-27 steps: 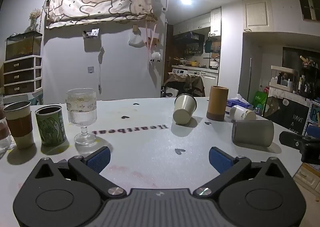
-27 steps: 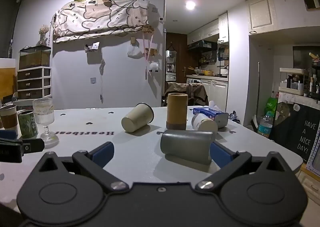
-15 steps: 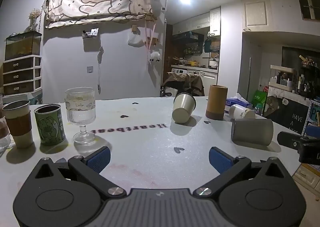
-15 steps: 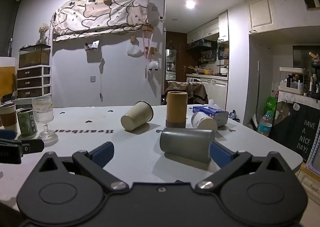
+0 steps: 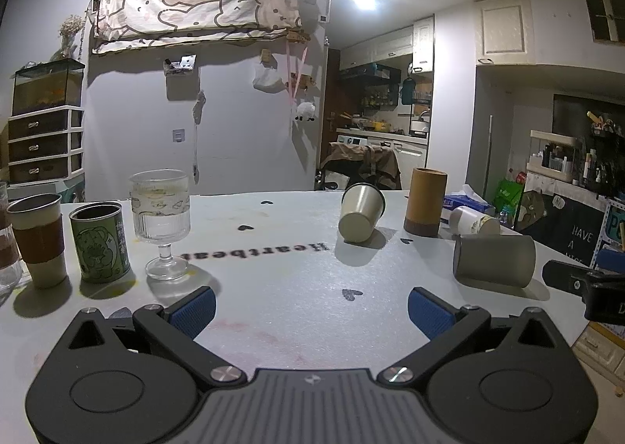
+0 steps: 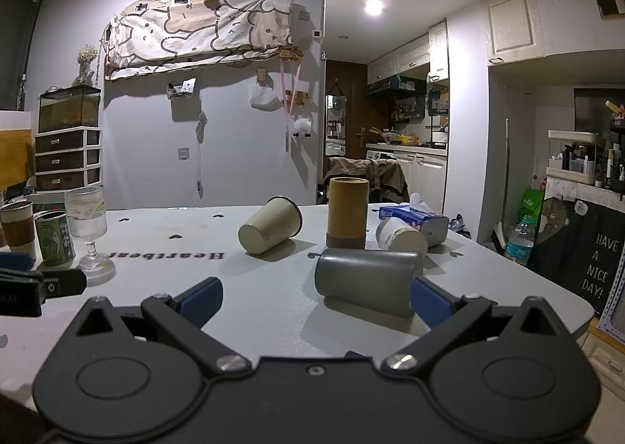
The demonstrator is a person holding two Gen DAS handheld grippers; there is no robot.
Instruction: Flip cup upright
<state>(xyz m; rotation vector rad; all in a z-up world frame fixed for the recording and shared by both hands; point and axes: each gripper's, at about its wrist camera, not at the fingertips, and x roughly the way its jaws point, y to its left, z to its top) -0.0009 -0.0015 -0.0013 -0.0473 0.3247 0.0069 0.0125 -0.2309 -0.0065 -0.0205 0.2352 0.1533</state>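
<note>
A grey cup (image 6: 367,283) lies on its side on the white table (image 6: 254,287), just ahead of my right gripper (image 6: 316,297), nearer its right finger. It also shows in the left wrist view (image 5: 494,261) at the right. A cream cup (image 6: 270,225) lies tipped on its side further back; it also shows in the left wrist view (image 5: 361,218). A white cup (image 6: 401,237) lies on its side behind the grey one. My left gripper (image 5: 310,311) is open and empty above the table. My right gripper is open and empty.
A tall brown canister (image 6: 347,212) stands upright behind the grey cup, with a tissue box (image 6: 414,218) to its right. At the left stand a stemmed glass (image 5: 161,224), a green can (image 5: 99,242) and a brown-banded cup (image 5: 39,239). The table edge runs close on the right.
Both views have shifted slightly. The cups have not moved. Both grippers stay open.
</note>
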